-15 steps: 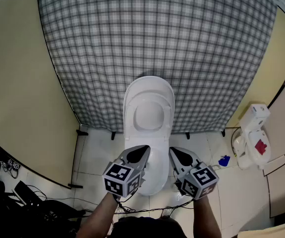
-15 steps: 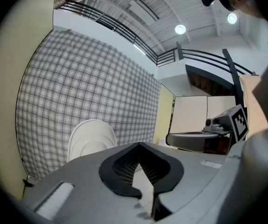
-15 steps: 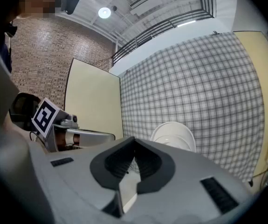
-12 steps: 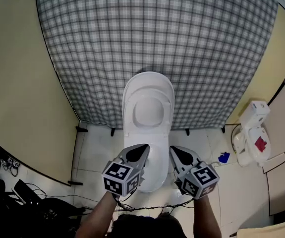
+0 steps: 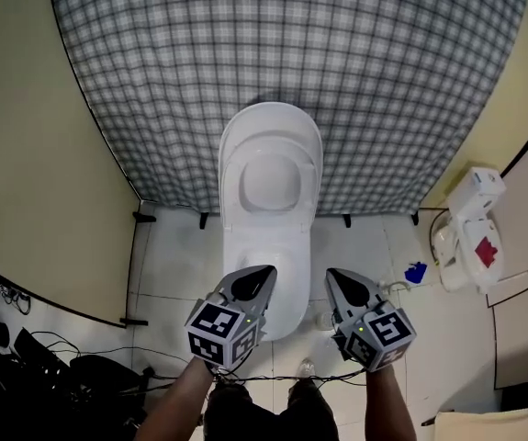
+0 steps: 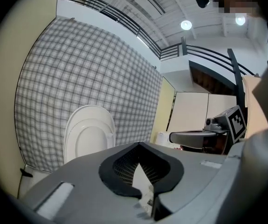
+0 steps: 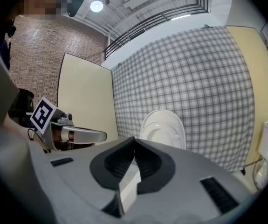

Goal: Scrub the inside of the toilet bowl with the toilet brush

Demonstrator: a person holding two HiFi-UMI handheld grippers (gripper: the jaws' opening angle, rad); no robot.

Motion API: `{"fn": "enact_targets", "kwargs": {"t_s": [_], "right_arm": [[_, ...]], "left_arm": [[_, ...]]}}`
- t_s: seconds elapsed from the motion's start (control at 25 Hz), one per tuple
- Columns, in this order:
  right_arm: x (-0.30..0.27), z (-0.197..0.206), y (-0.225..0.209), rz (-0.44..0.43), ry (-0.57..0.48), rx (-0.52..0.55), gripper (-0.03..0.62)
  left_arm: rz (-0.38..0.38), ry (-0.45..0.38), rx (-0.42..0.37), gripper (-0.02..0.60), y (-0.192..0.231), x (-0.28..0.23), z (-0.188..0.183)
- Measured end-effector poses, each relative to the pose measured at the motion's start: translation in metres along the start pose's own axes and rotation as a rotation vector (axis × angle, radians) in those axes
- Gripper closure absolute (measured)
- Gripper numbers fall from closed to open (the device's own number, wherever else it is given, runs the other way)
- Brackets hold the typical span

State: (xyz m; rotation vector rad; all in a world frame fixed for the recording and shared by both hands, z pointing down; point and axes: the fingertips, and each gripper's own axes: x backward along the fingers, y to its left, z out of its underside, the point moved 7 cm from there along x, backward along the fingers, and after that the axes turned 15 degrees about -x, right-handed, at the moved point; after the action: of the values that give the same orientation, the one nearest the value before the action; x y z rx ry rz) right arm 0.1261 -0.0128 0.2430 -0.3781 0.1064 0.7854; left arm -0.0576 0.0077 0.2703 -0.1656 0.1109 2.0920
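Observation:
The white toilet (image 5: 268,209) stands against the checked wall, with its oval lid (image 5: 270,168) raised. My left gripper (image 5: 262,278) and my right gripper (image 5: 339,283) hover side by side over the toilet's front end. Both are shut, with nothing between the jaws. In the left gripper view the shut left gripper (image 6: 138,144) points at the toilet (image 6: 89,134), and the right gripper (image 6: 189,136) shows at the right. In the right gripper view the shut right gripper (image 7: 134,138) faces the toilet (image 7: 164,127). I cannot pick out a toilet brush with certainty.
A white object with a red patch (image 5: 470,242) stands on the tiled floor at the right, with a small blue thing (image 5: 416,272) beside it. Yellow partition walls (image 5: 34,154) close in both sides. Black cables (image 5: 71,375) lie at the lower left.
The toilet now sits higher in the head view and more floor shows below it, including the person's feet. Both grippers stay side by side and shut, slightly lower in the picture.

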Motion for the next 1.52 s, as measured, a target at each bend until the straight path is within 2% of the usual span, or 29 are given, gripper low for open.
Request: {"fn": "enact_targets", "kwargs": {"t_s": [0.28,0.52,0.8,0.84,0.88,0.92,1.04,1.16,1.36,1.44,1.52], "right_arm": [[-0.012,0.053,-0.057,0.163,0.046,0.001,0.579],[-0.001,0.095,-0.115,0.299,0.125,-0.030,0.574],[-0.012,0.182,-0.186,0.397,0.210,-0.051,0.565],[-0.014,0.196,-0.195,0.396,0.222,-0.067,0.549],[-0.016,0.210,-0.203,0.390,0.240,-0.084,0.490],[-0.016,0.223,-0.209,0.388,0.263,-0.098,0.461],[-0.005,0.236,-0.217,0.416,0.322,-0.110,0.459],[0.010,0.243,-0.228,0.453,0.384,-0.105,0.422],[0.024,0.318,-0.271,0.533,0.544,-0.141,0.421],[0.024,0.343,-0.287,0.562,0.583,-0.168,0.368],[0.022,0.363,-0.298,0.589,0.607,-0.174,0.367]], "left_arm": [[0.002,0.031,0.016,0.571,0.012,-0.014,0.055],[0.034,0.071,0.033,0.571,0.000,-0.044,0.086],[0.049,0.090,0.029,0.571,-0.003,-0.078,0.157],[0.049,0.092,0.035,0.571,-0.004,-0.081,0.168],[0.048,0.095,0.041,0.571,-0.006,-0.084,0.178],[0.046,0.102,0.044,0.571,-0.008,-0.085,0.185],[0.042,0.152,0.033,0.571,-0.024,-0.078,0.180],[0.040,0.194,0.026,0.571,-0.038,-0.071,0.167],[0.072,0.226,0.042,0.571,-0.048,-0.077,0.200],[0.076,0.227,0.041,0.571,-0.048,-0.080,0.210],[0.076,0.229,0.042,0.571,-0.049,-0.082,0.219]]}}
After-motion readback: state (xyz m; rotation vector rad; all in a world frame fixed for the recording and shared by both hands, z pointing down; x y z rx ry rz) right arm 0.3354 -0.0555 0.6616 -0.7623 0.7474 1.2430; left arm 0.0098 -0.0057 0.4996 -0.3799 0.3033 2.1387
